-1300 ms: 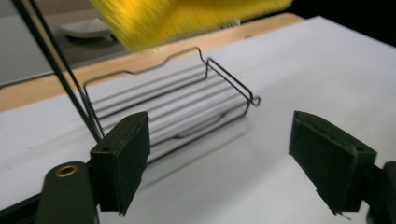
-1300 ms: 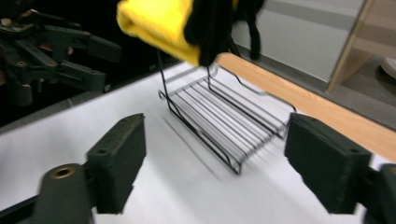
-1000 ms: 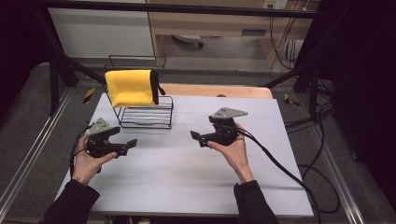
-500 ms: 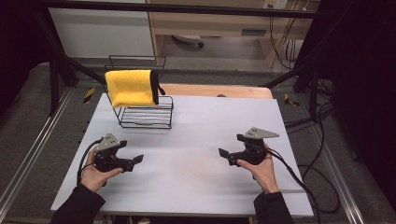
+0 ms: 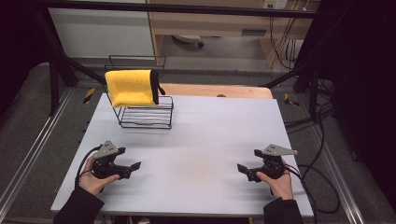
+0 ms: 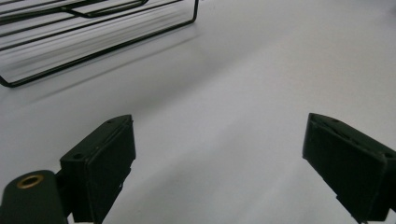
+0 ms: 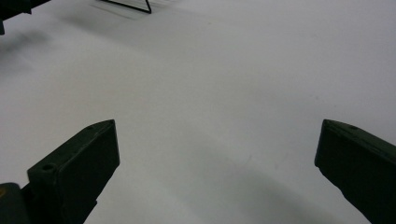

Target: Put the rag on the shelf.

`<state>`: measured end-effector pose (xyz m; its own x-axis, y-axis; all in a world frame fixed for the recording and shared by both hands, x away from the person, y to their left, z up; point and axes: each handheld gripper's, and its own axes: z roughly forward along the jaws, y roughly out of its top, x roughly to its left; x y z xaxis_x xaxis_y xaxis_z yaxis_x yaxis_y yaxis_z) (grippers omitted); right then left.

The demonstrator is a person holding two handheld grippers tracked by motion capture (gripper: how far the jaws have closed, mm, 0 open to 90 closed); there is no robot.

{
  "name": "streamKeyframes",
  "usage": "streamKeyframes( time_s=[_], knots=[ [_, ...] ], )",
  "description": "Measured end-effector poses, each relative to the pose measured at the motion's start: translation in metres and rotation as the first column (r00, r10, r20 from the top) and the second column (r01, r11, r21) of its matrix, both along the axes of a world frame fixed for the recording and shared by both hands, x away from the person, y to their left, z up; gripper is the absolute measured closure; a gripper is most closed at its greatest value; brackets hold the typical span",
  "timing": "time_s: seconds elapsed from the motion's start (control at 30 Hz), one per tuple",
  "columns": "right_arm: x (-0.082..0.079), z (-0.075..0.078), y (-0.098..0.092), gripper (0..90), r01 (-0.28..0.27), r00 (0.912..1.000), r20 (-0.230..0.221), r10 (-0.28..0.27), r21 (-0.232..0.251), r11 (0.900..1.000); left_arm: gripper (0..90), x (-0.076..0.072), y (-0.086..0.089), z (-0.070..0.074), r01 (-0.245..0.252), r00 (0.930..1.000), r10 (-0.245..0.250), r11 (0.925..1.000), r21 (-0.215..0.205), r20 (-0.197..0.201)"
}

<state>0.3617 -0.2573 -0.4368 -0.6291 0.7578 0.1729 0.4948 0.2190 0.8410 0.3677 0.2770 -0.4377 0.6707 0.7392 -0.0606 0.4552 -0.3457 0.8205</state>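
The yellow cloth (image 5: 131, 87) hangs over the wire rack (image 5: 145, 116) at the surface's (image 5: 210, 140) far left; soft, light, limp; best pinched at a hanging edge; both tools, left tool (image 5: 130, 167) and right tool (image 5: 243, 169), gape wide, holding nothing.

One camera hangs high over the person's side, looking forward and down across the whole white table (image 5: 205, 140) to the floor beyond. The other two ride low on the grippers — each close to the tabletop, looking out between its own black jaws. The wire rack (image 5: 144, 114), upper left in the high view, crosses the left gripper view's top left; its corner tips the right gripper view's top edge.
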Motion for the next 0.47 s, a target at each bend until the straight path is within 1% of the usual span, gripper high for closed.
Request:
streamKeyframes(
  time_s=[0.17,0.23,0.3,0.37,0.47],
  knots=[
    [-0.0047,-0.0079,-0.0088,0.6,-0.01,0.9999,-0.007,0.01,0.003,1.0,9.3,-0.0025,0.0012,-0.002,0.01,1.0,-0.01,0.9999,0.011,-0.001],
    [-0.0064,-0.0084,-0.0092,0.6,-0.004,0.9999,-0.012,0.004,0.002,1.0,9.3,-0.003,0.0019,-0.0027,0.01,0.9999,-0.01,0.9999,0.008,-0.002],
    [-0.0073,-0.0089,-0.0097,0.6,-0.008,1.0,-0.005,0.008,-0.001,1.0,9.4,-0.003,0.0022,-0.004,0.011,0.9999,-0.011,0.9998,0.016,-0.004],
    [-0.0084,-0.0092,-0.0097,0.7,-0.006,0.9999,-0.011,0.006,-0.001,1.0,9.3,-0.003,0.0026,-0.0047,0.011,0.9999,-0.011,0.9999,0.012,-0.006],
    [-0.0086,-0.0103,-0.0095,0.6,-0.01,0.9999,-0.008,0.01,-0.011,1.0,9.3,-0.0033,0.0018,-0.0056,0.015,0.9999,-0.015,0.9998,0.012,-0.009]
  ],
)
